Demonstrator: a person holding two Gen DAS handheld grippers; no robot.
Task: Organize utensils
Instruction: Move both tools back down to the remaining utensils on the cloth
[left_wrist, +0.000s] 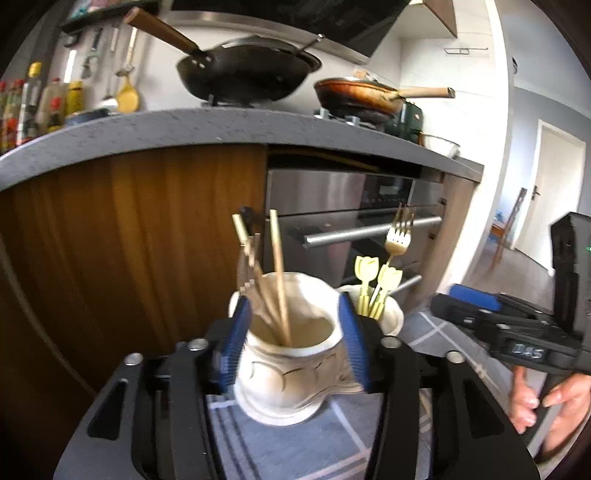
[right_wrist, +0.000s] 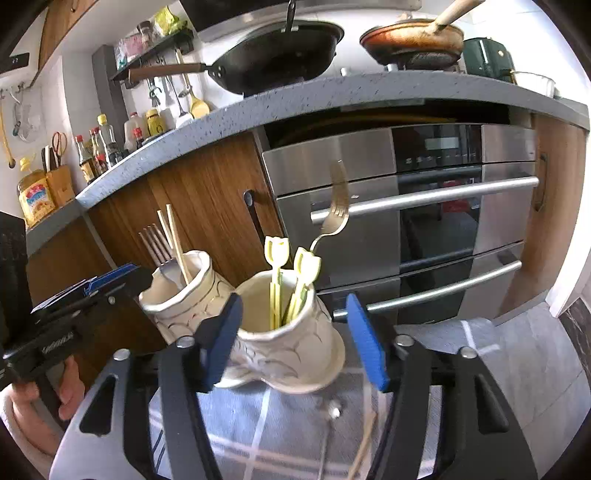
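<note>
Two white ceramic holders stand on a grey checked cloth (right_wrist: 461, 343). My left gripper (left_wrist: 295, 343) is shut on the left holder (left_wrist: 288, 373), which holds chopsticks (left_wrist: 279, 273) and forks. This holder also shows in the right wrist view (right_wrist: 181, 295). The right holder (right_wrist: 291, 347) holds yellow tulip-topped picks (right_wrist: 275, 251) and a gold fork (right_wrist: 334, 218); it also shows in the left wrist view (left_wrist: 388, 314). My right gripper (right_wrist: 295, 339) is open, with one blue pad on each side of the right holder. A loose chopstick (right_wrist: 364, 446) lies on the cloth under it.
A wooden cabinet door (right_wrist: 207, 192) and a steel oven with bar handles (right_wrist: 424, 199) stand close behind the holders. A grey counter (left_wrist: 221, 125) above carries a black wok (left_wrist: 247, 74), a frying pan (left_wrist: 358, 96) and bottles (right_wrist: 99, 147).
</note>
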